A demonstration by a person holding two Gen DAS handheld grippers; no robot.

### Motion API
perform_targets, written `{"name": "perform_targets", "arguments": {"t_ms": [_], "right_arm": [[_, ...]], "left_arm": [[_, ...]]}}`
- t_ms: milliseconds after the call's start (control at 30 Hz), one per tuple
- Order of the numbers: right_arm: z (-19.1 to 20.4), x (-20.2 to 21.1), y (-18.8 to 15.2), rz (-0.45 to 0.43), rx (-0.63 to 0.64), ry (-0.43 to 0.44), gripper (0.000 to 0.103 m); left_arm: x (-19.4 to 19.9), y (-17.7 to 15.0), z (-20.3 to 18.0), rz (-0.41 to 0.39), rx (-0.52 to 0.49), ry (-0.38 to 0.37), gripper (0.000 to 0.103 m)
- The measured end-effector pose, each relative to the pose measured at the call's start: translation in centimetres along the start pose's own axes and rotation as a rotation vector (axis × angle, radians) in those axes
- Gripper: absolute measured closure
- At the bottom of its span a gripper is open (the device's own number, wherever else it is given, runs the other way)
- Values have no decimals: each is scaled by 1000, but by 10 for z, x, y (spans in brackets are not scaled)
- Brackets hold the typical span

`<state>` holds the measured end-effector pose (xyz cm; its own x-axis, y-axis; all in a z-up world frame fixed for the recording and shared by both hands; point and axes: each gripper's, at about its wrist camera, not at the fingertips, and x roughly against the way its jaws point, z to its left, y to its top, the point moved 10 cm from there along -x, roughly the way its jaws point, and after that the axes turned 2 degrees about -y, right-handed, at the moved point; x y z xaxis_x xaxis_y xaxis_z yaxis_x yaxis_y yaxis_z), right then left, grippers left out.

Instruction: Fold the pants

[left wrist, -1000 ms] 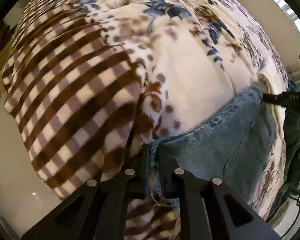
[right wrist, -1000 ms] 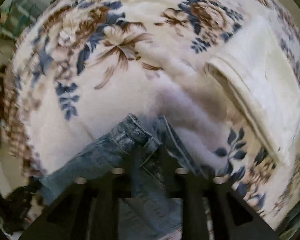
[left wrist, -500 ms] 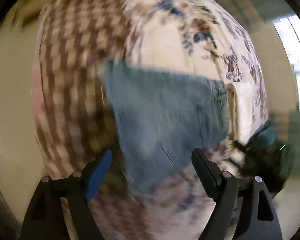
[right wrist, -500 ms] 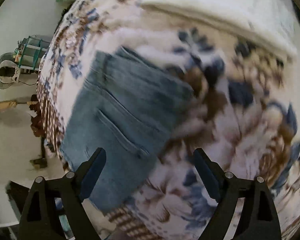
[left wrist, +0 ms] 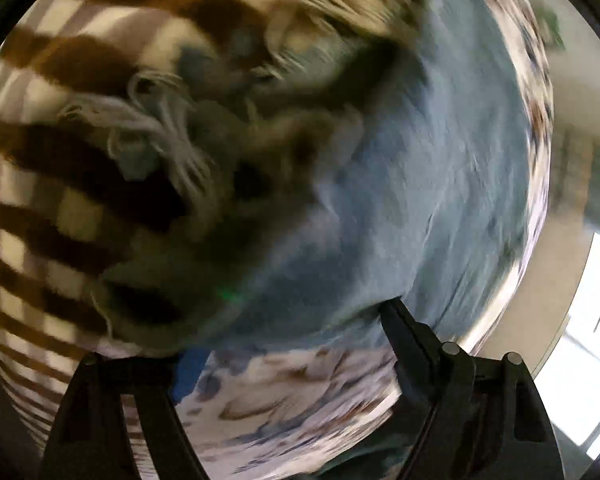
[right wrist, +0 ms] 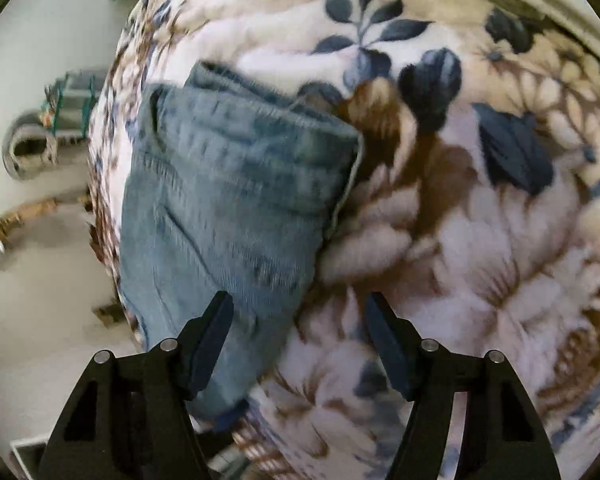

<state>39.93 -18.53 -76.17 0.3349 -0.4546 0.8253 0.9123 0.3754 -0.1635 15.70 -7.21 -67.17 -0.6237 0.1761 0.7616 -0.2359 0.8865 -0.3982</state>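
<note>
Both the left gripper [left wrist: 284, 332] and right gripper [right wrist: 298, 322] have let go, jaws apart, leaving the pants [right wrist: 228, 200] folded on the floral blanket [right wrist: 480, 240], so the fold looks finished.

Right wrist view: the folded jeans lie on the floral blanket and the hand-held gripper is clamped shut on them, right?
Not quite. In the right wrist view the right hand-held gripper is open, holding nothing. The jeans do lie folded on the floral blanket.

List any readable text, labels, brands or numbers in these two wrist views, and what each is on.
None readable.
Jeans: no tag or brand patch shows; only stitching and seams.
Floral blanket: pattern only, no lettering.
Left wrist view: motion-blurred; denim and the checked brown section show no text.
Background clutter: too small to read.
</note>
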Motion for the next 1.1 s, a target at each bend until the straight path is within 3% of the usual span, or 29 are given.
{"name": "perform_targets", "arguments": {"t_ms": [100, 167, 233, 267, 333, 433, 533, 633, 800, 833, 1033, 1100], "right_arm": [[-3, -10, 17, -79, -94, 80, 32], [-2, -15, 23, -117, -138, 131, 36], [5, -18, 24, -150, -152, 152, 62], [5, -16, 24, -167, -153, 140, 69], [12, -11, 19, -203, -144, 115, 78], [22, 6, 7, -246, -164, 143, 85], [35, 26, -20, -277, -168, 143, 86], [24, 43, -60, -277, -199, 146, 86], [9, 21, -143, -193, -204, 132, 86], [4, 15, -152, -192, -190, 122, 85], [-19, -9, -140, -243, -175, 189, 60], [-23, -8, -138, -259, -207, 251, 58]], "left_arm": [[4, 6, -2, -33, 55, -9, 33], [7, 9, -3, -46, 71, -11, 49], [12, 15, -6, -56, 73, -6, 59], [14, 18, -9, -63, 69, -8, 67], [20, 24, -20, -71, 30, -6, 75], [27, 33, -35, -73, -34, -11, 77], [39, 33, -43, -59, -141, 8, 77], [57, 40, -43, -22, -272, 29, 77], [85, 68, -35, 10, -434, 39, 77], [82, 61, -26, 1, -452, 46, 77], [53, 74, -3, 39, -387, -56, 66], [50, 76, 1, 26, -352, -93, 62]]}}
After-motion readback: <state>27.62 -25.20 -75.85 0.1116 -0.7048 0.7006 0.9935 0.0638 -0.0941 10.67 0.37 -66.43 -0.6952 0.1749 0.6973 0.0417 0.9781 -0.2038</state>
